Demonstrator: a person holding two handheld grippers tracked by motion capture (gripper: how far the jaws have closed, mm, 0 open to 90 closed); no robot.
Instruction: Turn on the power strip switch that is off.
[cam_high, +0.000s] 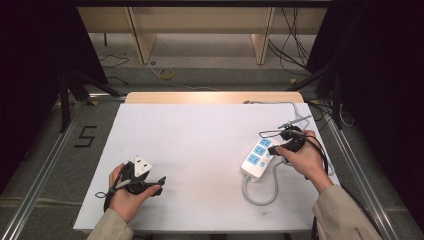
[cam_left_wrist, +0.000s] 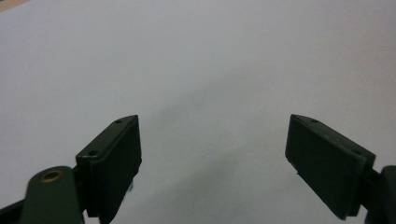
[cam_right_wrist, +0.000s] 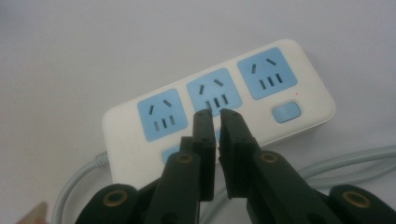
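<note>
While my right hand-held gripper (cam_right_wrist: 215, 112) hovers, jaws barely parted and empty, over the white three-socket power strip (cam_right_wrist: 219, 109), my left hand-held gripper (cam_left_wrist: 212, 140) gapes empty.

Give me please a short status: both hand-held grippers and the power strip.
Left hand-held gripper open, empty, over bare table. Right hand-held gripper almost closed, empty, above power strip middle socket. Nothing in the way.
</note>
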